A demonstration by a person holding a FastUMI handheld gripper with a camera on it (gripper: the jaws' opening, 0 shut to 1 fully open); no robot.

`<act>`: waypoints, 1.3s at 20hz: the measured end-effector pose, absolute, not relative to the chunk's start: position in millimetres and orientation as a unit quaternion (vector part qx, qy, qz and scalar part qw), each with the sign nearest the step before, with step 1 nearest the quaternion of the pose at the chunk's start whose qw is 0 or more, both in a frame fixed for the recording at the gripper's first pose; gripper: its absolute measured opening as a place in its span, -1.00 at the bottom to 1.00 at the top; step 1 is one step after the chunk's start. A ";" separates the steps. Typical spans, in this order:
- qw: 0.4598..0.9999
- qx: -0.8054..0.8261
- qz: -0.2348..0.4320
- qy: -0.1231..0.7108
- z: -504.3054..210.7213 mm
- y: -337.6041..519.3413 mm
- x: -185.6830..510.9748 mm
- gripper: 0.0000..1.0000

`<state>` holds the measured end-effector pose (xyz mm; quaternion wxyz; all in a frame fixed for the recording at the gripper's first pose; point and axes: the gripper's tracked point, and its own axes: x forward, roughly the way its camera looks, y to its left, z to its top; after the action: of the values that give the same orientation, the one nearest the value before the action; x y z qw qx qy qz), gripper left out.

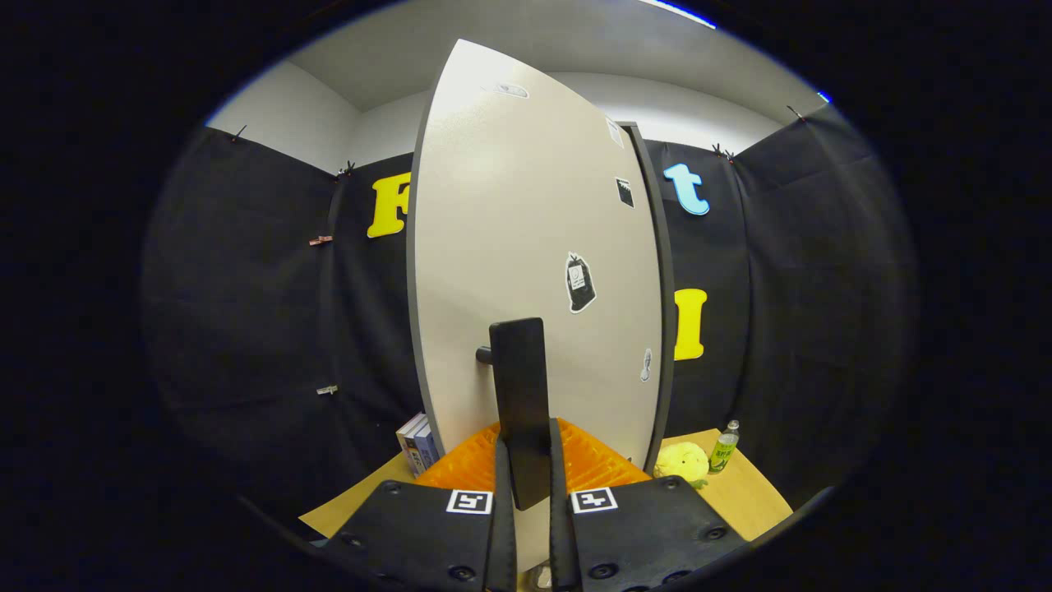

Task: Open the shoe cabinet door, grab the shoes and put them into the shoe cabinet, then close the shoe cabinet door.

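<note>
Your gripper (526,460) has its jaws clamped on the dark handle (519,403) of the shoe cabinet door (526,247), one finger on each side of the bar. The pale door stands upright straight ahead of the handle, swung at an angle, with stickers (580,282) on its face. Left of the door's foot some books (417,444) stand on the tabletop (740,493); right of it sit a yellow plush toy (682,462) and a green bottle (724,448).
</note>
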<state>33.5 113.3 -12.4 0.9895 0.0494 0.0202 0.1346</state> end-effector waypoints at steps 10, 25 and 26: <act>0.994 0.052 0.093 0.024 -10.8 44.9 18.2 -0.62; 0.996 0.065 0.058 0.003 -5.0 -66.8 22.3 -0.73; 0.996 0.066 0.057 0.003 -5.9 -66.4 20.8 -0.73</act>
<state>20.8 -66.4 -5.9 0.9962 0.0659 0.0029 0.0570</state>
